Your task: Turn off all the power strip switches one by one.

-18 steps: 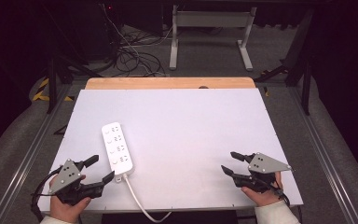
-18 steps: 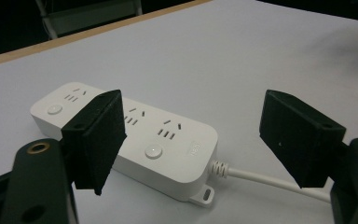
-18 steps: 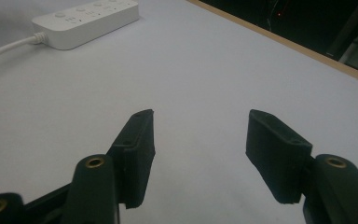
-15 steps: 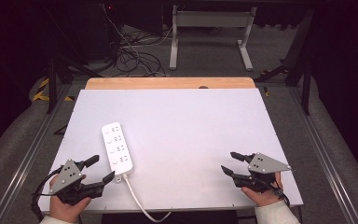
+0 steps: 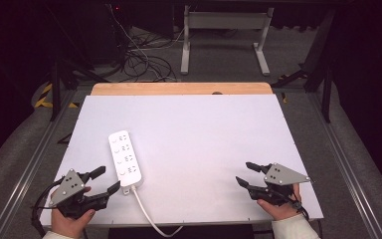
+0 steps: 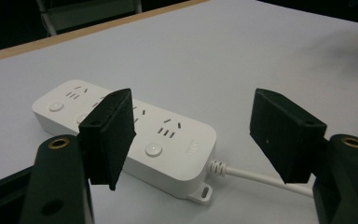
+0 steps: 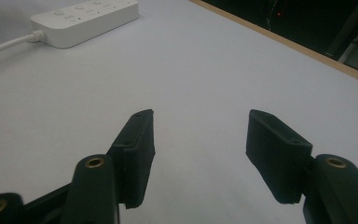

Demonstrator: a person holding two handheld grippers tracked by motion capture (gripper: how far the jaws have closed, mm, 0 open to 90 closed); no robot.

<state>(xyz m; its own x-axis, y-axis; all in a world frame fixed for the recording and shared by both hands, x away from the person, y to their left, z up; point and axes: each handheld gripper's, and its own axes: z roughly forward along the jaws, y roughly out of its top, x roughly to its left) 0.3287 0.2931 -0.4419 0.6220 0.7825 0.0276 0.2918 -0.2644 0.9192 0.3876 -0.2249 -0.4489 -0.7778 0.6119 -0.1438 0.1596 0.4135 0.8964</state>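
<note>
Now, power strip [image 5: 125,159]: at seven o'clock on the table [image 5: 204,129], cord trailing off the near edge.
Left gripper [image 5: 107,181]: jaws wide, empty, lined up to take its cord end.
Right gripper [image 5: 244,174]: at five o'clock, gaping, idle, well apart.

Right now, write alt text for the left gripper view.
A white power strip lies on a white table, seen between the open left gripper. Its white cable runs off to the right behind one jaw. Nothing is gripped.
</note>
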